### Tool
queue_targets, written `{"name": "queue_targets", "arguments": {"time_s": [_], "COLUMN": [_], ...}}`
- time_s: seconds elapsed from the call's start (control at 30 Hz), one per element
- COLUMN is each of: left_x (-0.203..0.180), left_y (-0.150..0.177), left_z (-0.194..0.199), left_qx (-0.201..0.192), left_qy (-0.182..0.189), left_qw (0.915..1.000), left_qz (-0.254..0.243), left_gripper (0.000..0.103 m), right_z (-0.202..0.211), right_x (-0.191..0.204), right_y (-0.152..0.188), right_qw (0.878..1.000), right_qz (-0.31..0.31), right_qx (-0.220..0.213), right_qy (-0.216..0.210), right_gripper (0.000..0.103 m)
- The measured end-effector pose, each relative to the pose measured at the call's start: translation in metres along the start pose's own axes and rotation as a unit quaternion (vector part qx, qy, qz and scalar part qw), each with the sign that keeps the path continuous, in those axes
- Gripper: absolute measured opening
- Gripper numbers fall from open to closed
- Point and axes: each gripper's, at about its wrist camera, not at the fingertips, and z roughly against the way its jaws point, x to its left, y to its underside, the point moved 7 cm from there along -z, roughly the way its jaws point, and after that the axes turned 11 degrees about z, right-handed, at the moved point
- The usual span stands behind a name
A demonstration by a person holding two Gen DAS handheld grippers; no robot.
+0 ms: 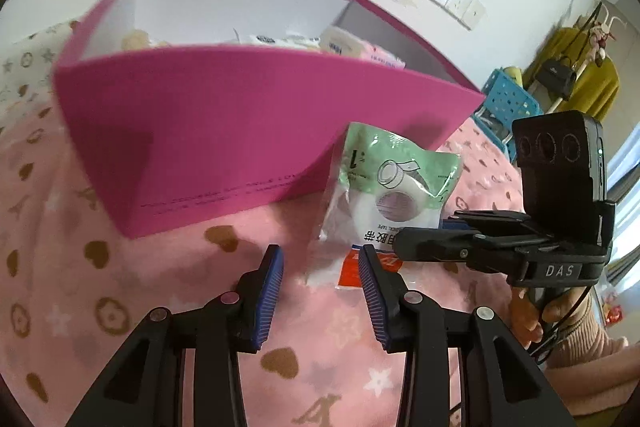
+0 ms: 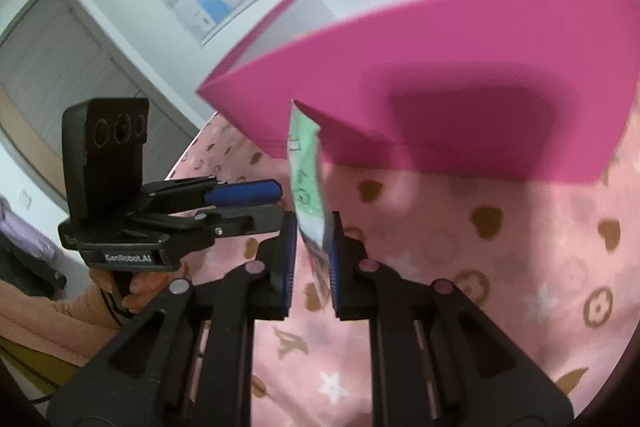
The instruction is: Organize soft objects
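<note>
My right gripper (image 2: 313,259): jaws clamped on tape packet (image 2: 306,183), long axis upright, bottom edge in grip. My left gripper (image 1: 320,291): jaws apart, empty, just left of packet. Pink box (image 1: 248,131) directly beyond, rim above packet; right hand nearer.

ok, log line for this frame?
right gripper: shut on tape packet | left gripper: open, empty | packet: outside pink box, above blanket
</note>
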Motion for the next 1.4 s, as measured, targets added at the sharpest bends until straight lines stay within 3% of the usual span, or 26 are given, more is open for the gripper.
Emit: {"name": "queue_targets", "arguments": {"time_s": [0.07, 0.1, 0.2, 0.33, 0.5, 0.63, 0.83, 1.4], "left_x": [-0.005, -0.008, -0.015, -0.019, -0.032, -0.037, -0.04, -0.044], "left_y": [-0.001, -0.002, -0.008, -0.013, -0.015, -0.01, -0.008, -0.011], "left_z": [-0.005, -0.007, -0.013, -0.019, -0.023, -0.018, -0.016, -0.022], "left_qx": [0.006, 0.008, 0.017, 0.028, 0.029, 0.016, 0.014, 0.011], "left_qy": [-0.001, -0.002, -0.002, 0.007, 0.034, 0.028, 0.041, 0.039], "left_qw": [0.9999, 0.9998, 0.9994, 0.9989, 0.998, 0.9978, 0.9975, 0.9982], "left_qz": [-0.012, -0.019, -0.032, -0.038, -0.046, -0.058, -0.056, -0.045], "left_gripper": [0.039, 0.04, 0.051, 0.051, 0.036, 0.031, 0.029, 0.029], "right_z": [0.001, 0.002, 0.005, 0.01, 0.021, 0.027, 0.031, 0.028], "right_x": [-0.011, -0.014, -0.023, -0.025, -0.029, -0.03, -0.03, -0.029], "right_y": [0.004, 0.004, 0.006, 0.003, 0.006, 0.006, 0.004, -0.002], "right_qw": [1.0, 1.0, 0.998, 0.998, 0.998, 0.998, 0.996, 0.995], "right_qz": [-0.025, -0.031, -0.053, -0.053, -0.05, -0.043, -0.031, -0.003], "right_qx": [-0.002, -0.002, -0.013, -0.022, -0.032, -0.031, -0.036, -0.039], "right_qy": [0.002, 0.006, 0.008, 0.017, 0.03, 0.045, 0.073, 0.094], "right_gripper": [0.021, 0.027, 0.029, 0.03, 0.03, 0.031, 0.034, 0.035]}}
